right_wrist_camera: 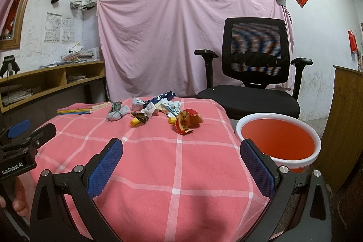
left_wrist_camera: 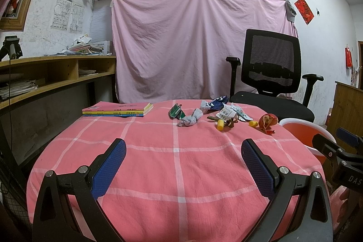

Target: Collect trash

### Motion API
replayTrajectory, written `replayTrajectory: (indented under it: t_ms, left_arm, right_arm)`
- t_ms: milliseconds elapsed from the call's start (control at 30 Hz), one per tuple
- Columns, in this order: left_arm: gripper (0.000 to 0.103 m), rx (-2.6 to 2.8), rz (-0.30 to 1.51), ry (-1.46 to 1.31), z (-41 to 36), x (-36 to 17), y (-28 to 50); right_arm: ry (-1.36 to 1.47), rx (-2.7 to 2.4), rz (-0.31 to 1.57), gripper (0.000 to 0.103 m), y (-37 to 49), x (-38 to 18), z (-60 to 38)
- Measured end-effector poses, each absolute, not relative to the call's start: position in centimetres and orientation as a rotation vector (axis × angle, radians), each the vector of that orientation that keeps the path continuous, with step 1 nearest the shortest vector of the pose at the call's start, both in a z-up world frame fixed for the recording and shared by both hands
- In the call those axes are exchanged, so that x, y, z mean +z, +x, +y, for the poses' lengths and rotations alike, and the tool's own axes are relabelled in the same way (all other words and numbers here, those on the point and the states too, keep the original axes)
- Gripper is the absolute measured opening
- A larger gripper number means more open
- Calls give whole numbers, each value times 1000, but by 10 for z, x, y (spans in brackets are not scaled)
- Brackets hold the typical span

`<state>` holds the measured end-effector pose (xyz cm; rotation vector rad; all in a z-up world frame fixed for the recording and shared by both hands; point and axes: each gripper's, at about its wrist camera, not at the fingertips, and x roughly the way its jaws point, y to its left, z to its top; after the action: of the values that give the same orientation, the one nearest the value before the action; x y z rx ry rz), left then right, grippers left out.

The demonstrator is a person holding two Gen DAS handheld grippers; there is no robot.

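Observation:
Several pieces of trash lie at the far end of the pink checked table (left_wrist_camera: 177, 165): a grey crumpled wad (left_wrist_camera: 190, 119), a green wrapper (left_wrist_camera: 175, 112), a blue wrapper (left_wrist_camera: 218, 103), white packets (left_wrist_camera: 231, 113), yellow caps (left_wrist_camera: 220, 124) and a red-orange wrapper (left_wrist_camera: 267, 123). The red-orange wrapper (right_wrist_camera: 185, 121) and the grey wad (right_wrist_camera: 116, 114) also show in the right wrist view. An orange bucket with a white rim (right_wrist_camera: 278, 140) stands right of the table. My left gripper (left_wrist_camera: 183, 165) and right gripper (right_wrist_camera: 181, 163) are open and empty, above the near table.
A stack of books (left_wrist_camera: 118, 110) lies at the table's far left. A black office chair (right_wrist_camera: 254, 74) stands behind the table and bucket. A wooden shelf desk (left_wrist_camera: 52, 76) is on the left, a wooden cabinet (right_wrist_camera: 347, 119) on the right.

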<state>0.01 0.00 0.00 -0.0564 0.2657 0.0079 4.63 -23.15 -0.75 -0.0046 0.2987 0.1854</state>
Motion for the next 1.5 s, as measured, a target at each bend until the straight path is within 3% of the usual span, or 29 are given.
replayTrajectory:
  t_ms: [867,1500]
  left_arm:
    - [99,18,254,-55,0,1,-1]
    - [99,37,70,-31,2,38,36]
  right_arm:
    - [0,190,286,103,45,-4,-233]
    - [-64,211,126,103,83,40,-245]
